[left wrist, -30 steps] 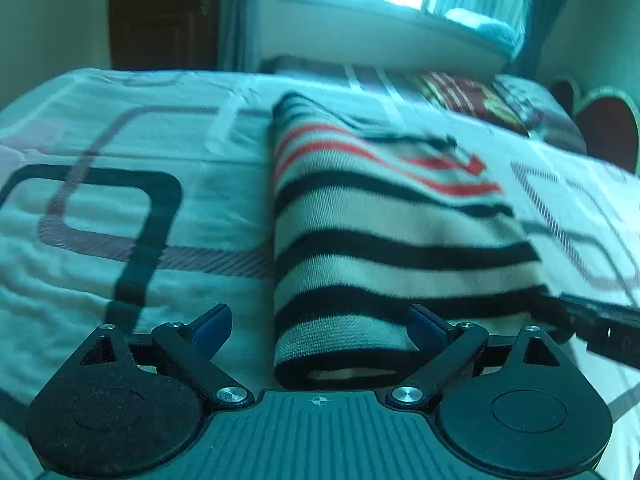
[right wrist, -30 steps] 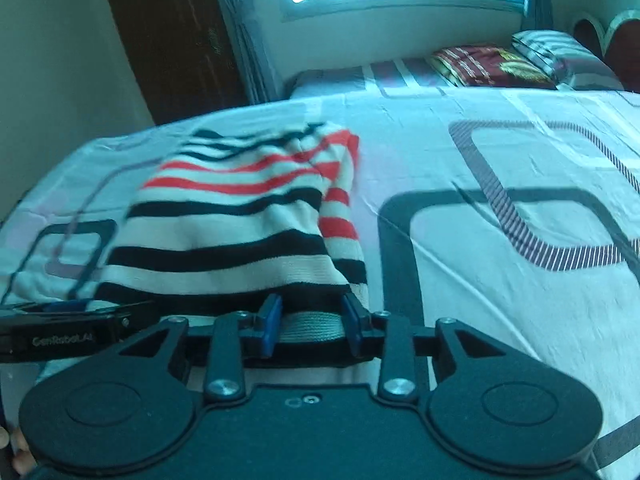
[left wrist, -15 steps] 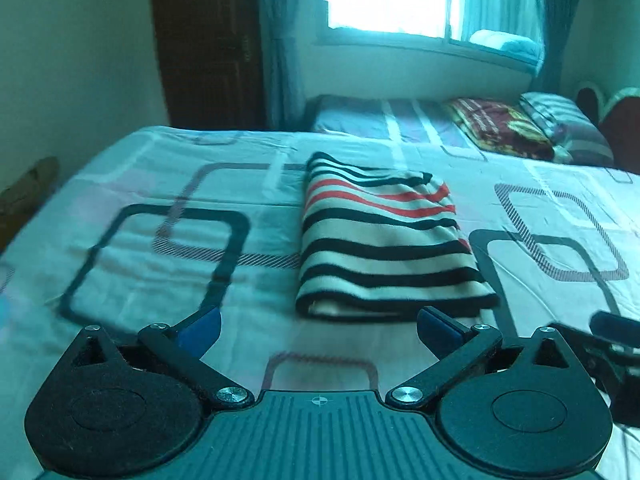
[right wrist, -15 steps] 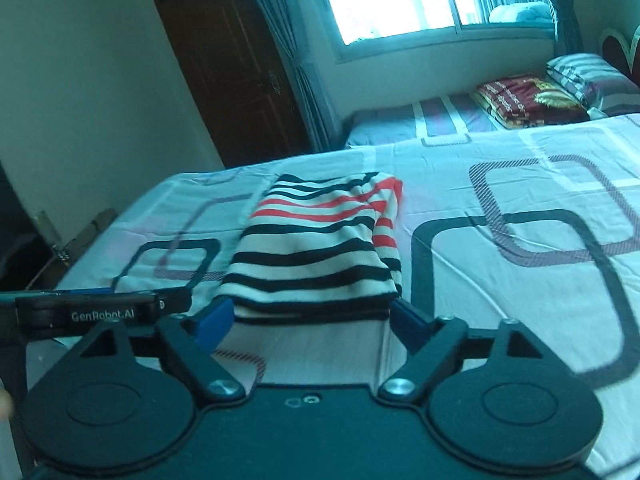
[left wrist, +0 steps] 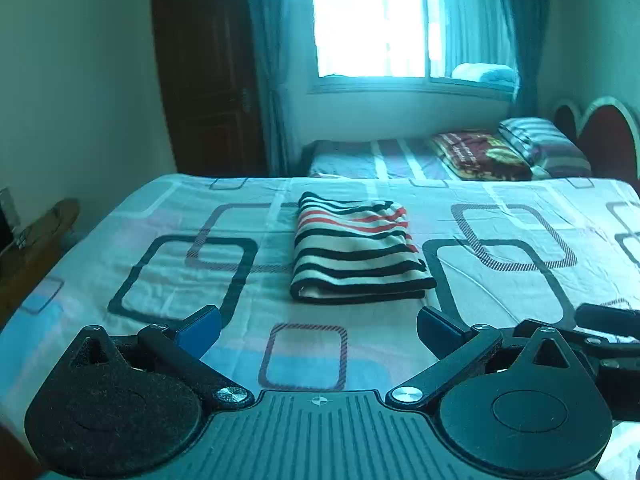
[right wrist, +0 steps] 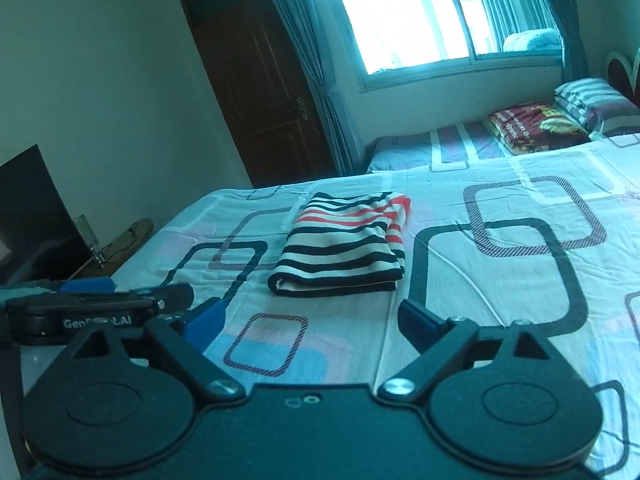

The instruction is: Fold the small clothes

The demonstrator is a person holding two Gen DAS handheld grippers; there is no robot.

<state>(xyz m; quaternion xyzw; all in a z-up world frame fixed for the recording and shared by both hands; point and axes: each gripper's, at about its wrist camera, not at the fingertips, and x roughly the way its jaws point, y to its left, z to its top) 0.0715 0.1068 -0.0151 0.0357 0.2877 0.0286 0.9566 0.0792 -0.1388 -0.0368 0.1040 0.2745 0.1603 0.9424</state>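
Note:
A folded striped garment (left wrist: pixel 356 250), white with black and red stripes, lies flat on the bed sheet (left wrist: pixel 160 272); it also shows in the right wrist view (right wrist: pixel 344 246). My left gripper (left wrist: pixel 318 326) is open and empty, held back from the garment's near edge. My right gripper (right wrist: pixel 310 320) is open and empty, also back from the garment. The left gripper's side shows at the left of the right wrist view (right wrist: pixel 96 304). The right gripper shows at the right edge of the left wrist view (left wrist: pixel 600 332).
The bed has a white sheet with square outlines (right wrist: pixel 500 264). A second bed with a red blanket (left wrist: pixel 480 156) and striped pillows (left wrist: pixel 544 144) stands behind. A dark wooden door (right wrist: pixel 260 92), a window (left wrist: pixel 376 32) and a low side table (right wrist: pixel 116 244) are around.
The right gripper has let go of the garment's near edge and opened. Both grippers have pulled back and up from the garment, which now lies smaller and farther away in both views.

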